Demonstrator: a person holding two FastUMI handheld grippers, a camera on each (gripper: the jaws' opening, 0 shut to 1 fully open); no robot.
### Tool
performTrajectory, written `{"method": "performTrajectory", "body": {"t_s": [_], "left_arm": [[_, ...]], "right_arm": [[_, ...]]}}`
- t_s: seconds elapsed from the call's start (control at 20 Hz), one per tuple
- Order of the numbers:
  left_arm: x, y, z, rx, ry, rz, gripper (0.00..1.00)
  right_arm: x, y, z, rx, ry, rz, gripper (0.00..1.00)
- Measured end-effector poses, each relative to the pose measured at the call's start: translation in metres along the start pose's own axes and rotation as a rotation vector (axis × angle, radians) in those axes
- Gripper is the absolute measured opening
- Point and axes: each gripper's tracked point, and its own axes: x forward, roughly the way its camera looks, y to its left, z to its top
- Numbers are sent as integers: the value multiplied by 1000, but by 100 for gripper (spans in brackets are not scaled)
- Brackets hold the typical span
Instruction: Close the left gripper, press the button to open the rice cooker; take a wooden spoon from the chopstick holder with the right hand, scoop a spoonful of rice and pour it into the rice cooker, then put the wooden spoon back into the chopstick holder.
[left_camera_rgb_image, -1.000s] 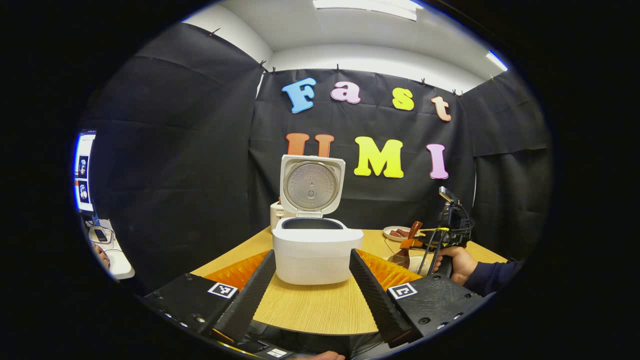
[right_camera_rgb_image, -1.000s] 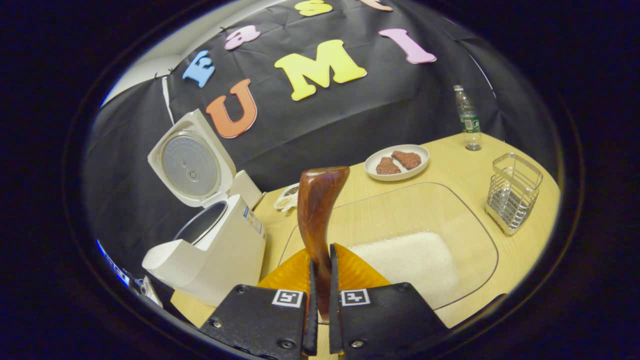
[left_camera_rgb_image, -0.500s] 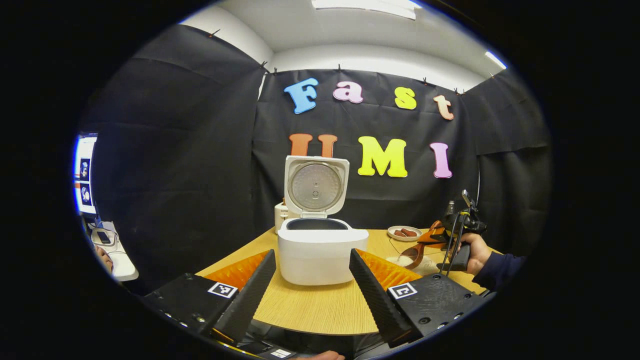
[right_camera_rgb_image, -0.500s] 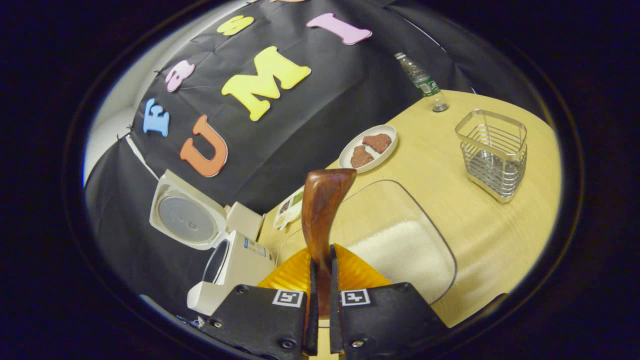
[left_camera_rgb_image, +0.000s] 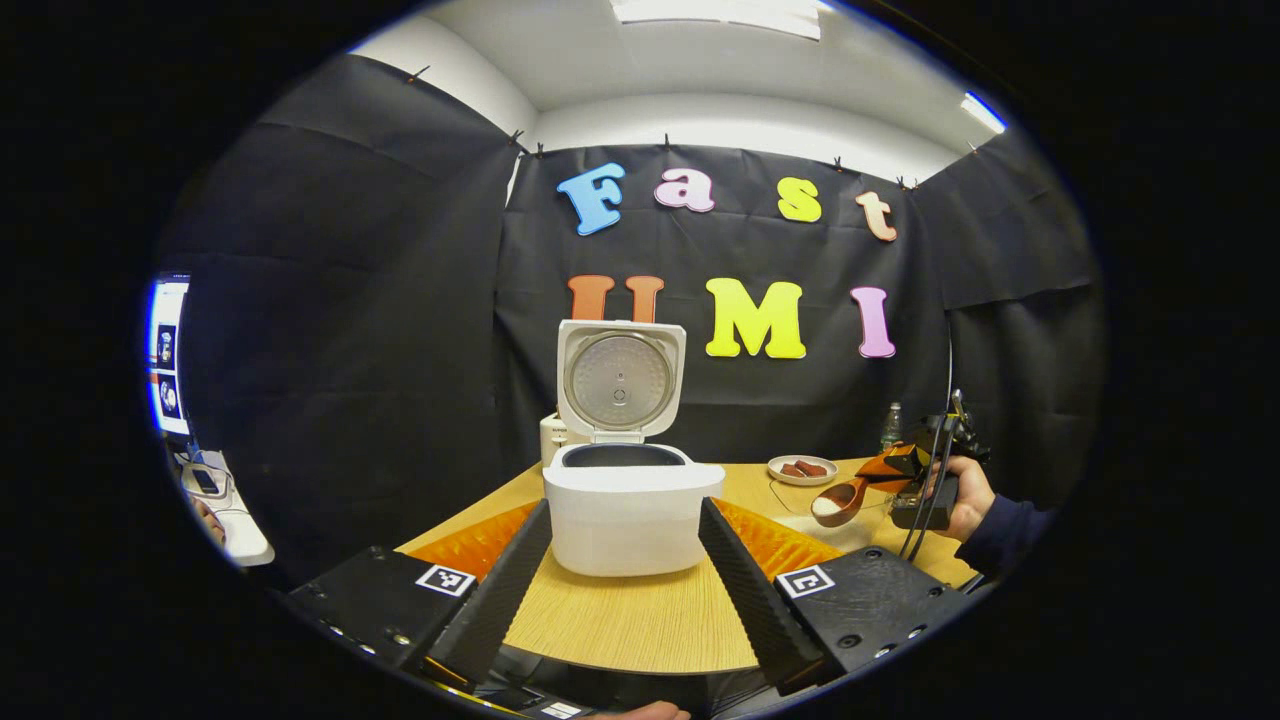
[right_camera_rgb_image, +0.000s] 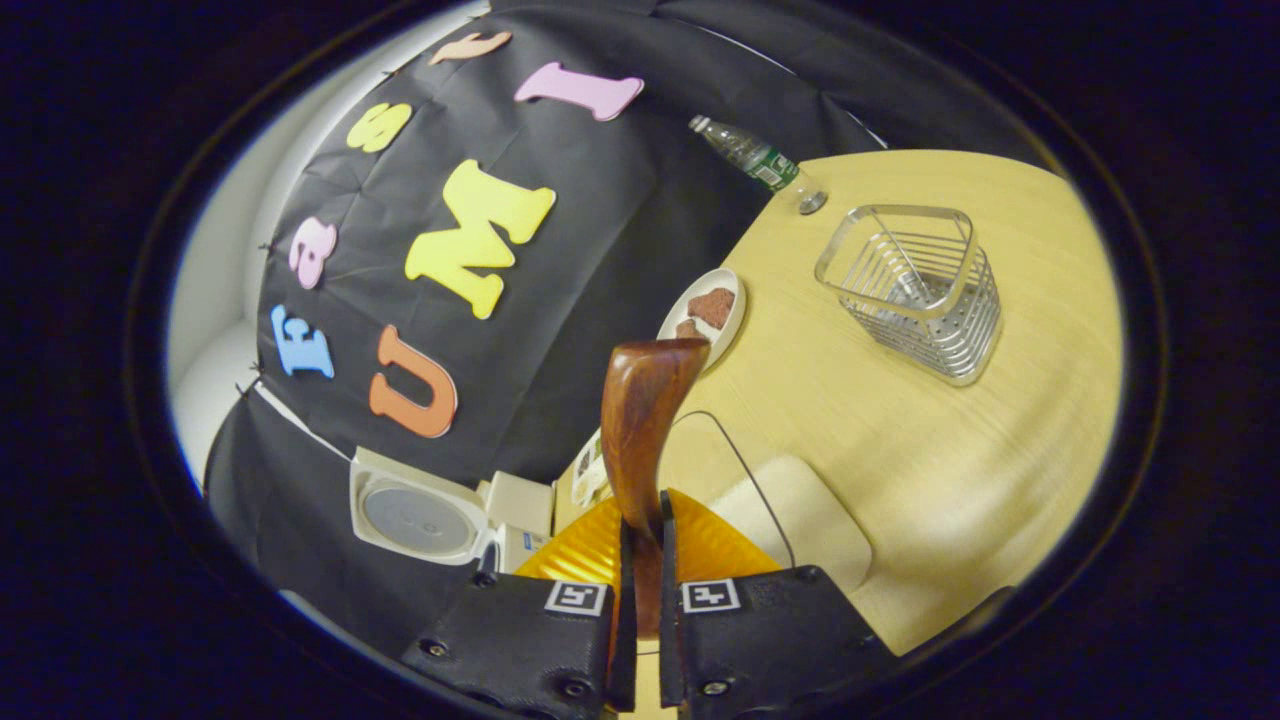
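The white rice cooker (left_camera_rgb_image: 620, 520) stands on the wooden table with its lid (left_camera_rgb_image: 620, 378) raised upright. My left gripper (left_camera_rgb_image: 622, 508) hovers before it, open, its fingers spread to either side of the pot. To the right, a hand holds my right gripper (left_camera_rgb_image: 898, 468), shut on the wooden spoon (left_camera_rgb_image: 838, 499), whose bowl carries white rice. In the right gripper view the spoon's brown handle (right_camera_rgb_image: 640, 420) rises from between the closed fingers of my right gripper (right_camera_rgb_image: 640, 560). The wire chopstick holder (right_camera_rgb_image: 915, 290) stands beyond, and the cooker (right_camera_rgb_image: 430, 515) sits low left.
A clear tray with white rice (right_camera_rgb_image: 795, 515) lies just under the spoon. A plate of brown meat pieces (right_camera_rgb_image: 705, 312), a water bottle (right_camera_rgb_image: 755, 160) and a small dish (right_camera_rgb_image: 590, 470) stand near the back wall. A monitor (left_camera_rgb_image: 165, 345) glows at far left.
My right gripper rolled and rose from the rice tray, bringing the spoon up with rice in its bowl. The left gripper stayed open and nearly still.
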Motion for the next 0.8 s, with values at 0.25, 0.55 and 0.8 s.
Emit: {"method": "performTrajectory", "body": {"t_s": [0.25, 0.55, 0.8], "left_arm": [[0, 0, -2, 5, -2, -2, 94], [-1, 12, 1, -11, -9, 15, 94], [-7, 21, 21, 0, -52, 32, 94]], "right_arm": [[-7, 29, 2, 191, 40, 113, 13], [-15, 78, -14, 432, 149, 249, 13], [1, 117, -31, 423, 194, 270, 13]]}}
